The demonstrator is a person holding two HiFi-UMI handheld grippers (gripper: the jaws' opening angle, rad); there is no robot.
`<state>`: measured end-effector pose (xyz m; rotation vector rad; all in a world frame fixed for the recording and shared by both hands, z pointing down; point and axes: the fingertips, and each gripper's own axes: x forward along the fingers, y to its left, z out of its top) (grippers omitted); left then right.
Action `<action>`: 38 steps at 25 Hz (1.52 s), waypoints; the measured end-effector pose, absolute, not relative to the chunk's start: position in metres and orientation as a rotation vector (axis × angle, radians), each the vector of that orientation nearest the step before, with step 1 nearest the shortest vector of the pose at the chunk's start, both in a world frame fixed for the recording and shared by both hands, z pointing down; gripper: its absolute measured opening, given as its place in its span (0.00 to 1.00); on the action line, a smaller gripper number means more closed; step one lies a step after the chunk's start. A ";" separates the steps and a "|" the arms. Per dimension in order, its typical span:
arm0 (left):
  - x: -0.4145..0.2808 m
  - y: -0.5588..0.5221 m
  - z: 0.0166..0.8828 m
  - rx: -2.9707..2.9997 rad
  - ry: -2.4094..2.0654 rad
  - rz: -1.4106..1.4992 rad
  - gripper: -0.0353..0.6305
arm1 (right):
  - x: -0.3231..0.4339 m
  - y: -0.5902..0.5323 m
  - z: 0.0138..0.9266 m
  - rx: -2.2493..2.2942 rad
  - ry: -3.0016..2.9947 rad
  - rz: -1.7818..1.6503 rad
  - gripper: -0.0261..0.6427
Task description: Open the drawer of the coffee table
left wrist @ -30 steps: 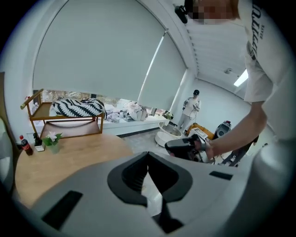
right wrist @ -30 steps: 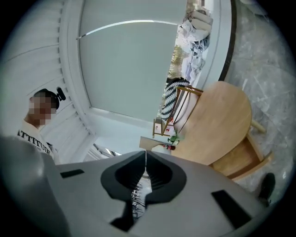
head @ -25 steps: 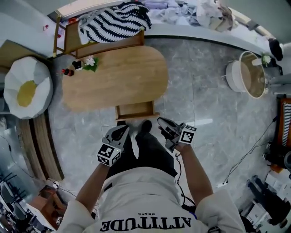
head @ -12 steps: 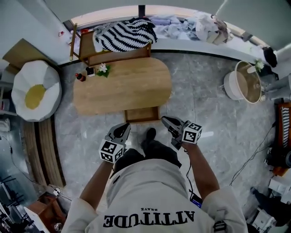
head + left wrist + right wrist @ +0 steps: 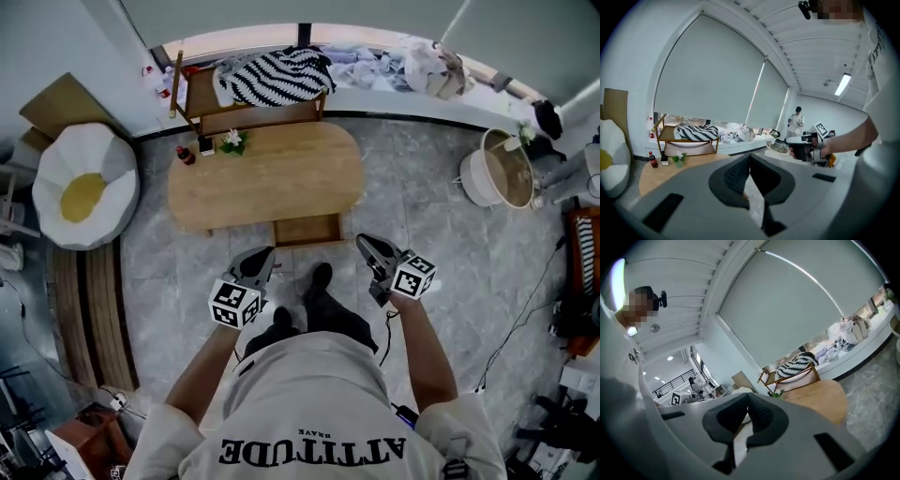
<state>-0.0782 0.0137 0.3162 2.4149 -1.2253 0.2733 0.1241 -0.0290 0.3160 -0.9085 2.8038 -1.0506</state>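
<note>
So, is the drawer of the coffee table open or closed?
Open. In the head view the drawer sticks out from the near edge of the coffee table, toward the person, and its inside is visible.

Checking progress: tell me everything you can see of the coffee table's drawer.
The drawer is a shallow light-wood box matching the coffee table, with a raised rim. It stands pulled out level from the table's near long side, toward the person's feet. Nothing shows inside. The left gripper and right gripper hang short of it, not touching.
</note>
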 end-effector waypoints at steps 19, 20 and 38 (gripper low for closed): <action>-0.111 0.103 0.244 2.554 -1.185 0.254 0.08 | 0.130 0.084 0.238 -1.309 2.877 -0.628 0.07; -0.112 0.103 0.239 2.562 -1.199 0.253 0.08 | 0.138 0.084 0.233 -1.345 2.862 -0.600 0.07; -0.114 0.099 0.214 2.479 -1.454 0.203 0.08 | 0.212 0.069 0.206 -1.428 2.918 -0.445 0.06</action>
